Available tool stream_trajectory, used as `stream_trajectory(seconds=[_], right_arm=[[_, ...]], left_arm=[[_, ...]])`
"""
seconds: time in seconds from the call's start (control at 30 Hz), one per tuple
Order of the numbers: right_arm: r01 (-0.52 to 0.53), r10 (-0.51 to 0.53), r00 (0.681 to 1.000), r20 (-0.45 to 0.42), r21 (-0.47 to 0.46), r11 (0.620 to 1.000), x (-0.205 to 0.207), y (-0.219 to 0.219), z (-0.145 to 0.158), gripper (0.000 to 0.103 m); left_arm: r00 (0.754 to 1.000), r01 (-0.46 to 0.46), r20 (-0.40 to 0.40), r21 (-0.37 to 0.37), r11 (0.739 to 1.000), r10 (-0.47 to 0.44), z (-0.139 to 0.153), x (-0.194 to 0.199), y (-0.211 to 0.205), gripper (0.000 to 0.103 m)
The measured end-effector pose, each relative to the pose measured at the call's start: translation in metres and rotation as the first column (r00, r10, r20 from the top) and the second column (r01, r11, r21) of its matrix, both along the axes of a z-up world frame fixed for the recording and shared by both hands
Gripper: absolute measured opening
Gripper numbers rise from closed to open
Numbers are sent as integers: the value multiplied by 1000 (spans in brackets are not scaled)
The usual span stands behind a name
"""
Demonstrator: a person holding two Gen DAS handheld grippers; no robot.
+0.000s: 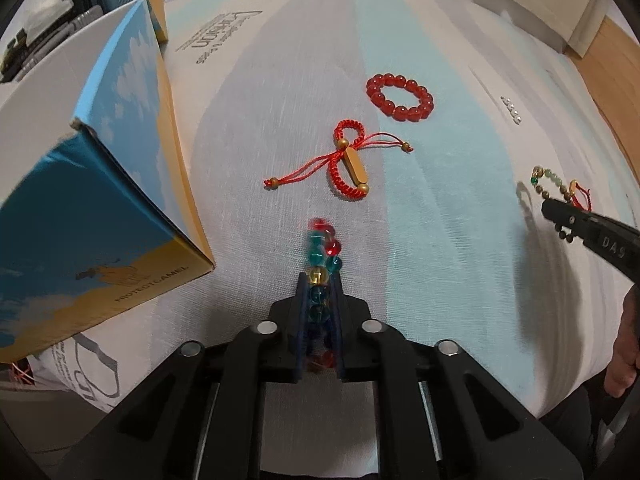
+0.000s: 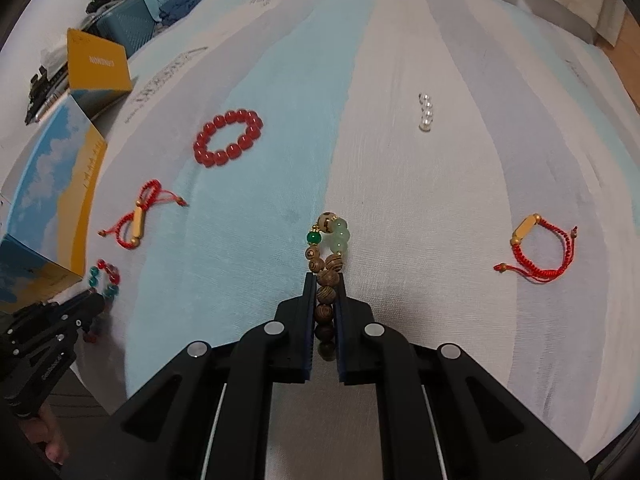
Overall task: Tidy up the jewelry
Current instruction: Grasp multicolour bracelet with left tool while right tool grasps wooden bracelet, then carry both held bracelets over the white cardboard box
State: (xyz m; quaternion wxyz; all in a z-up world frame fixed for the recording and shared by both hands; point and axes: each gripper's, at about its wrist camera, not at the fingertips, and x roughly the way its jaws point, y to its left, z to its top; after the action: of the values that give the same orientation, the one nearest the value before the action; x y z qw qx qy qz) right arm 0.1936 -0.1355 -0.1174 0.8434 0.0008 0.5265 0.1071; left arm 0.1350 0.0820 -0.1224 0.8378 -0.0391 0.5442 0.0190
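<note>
My left gripper [image 1: 319, 280] is shut on a glass bead bracelet [image 1: 323, 248] of red, teal and yellow beads, held just above the striped cloth. It also shows in the right wrist view [image 2: 105, 276]. My right gripper [image 2: 325, 280] is shut on a wooden and green bead bracelet [image 2: 329, 248], seen in the left wrist view [image 1: 554, 184] too. A red bead bracelet [image 1: 399, 97] [image 2: 228, 138], a red cord bracelet with a gold bar [image 1: 350, 160] [image 2: 138, 220], a second red cord bracelet [image 2: 540, 248] and a short pearl string [image 2: 426, 112] lie on the cloth.
An open blue and yellow box [image 1: 100, 184] stands at the left, close to my left gripper; it also shows in the right wrist view [image 2: 52, 184]. A teal case [image 2: 128, 26] and clutter sit at the far left. Wooden floor [image 1: 612, 64] lies past the right edge.
</note>
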Motion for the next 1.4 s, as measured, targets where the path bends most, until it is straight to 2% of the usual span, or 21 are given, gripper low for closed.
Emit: stream_trajectory(seconds=[0.37,0.87,1.1,1.4], right_arm=[[4,-5,999,47,27,1000,-8,0,30,7],[-2,-4,995,102,58,998,-22,14,76,7],[-26,17,991,131,67,997,-23,35,101,7],[-89,76,983,166,70,994,-27,81,132,7]], left_arm=[[999,13,31,1,1000,-13,22,-5,-5,9],[996,22,86,-8,1000,-21,79,-7,-5,9],[991,8,134,13,1000,-9,117,-8,10,9],[982,-46,185,30,999,40,159,-15,52,9]])
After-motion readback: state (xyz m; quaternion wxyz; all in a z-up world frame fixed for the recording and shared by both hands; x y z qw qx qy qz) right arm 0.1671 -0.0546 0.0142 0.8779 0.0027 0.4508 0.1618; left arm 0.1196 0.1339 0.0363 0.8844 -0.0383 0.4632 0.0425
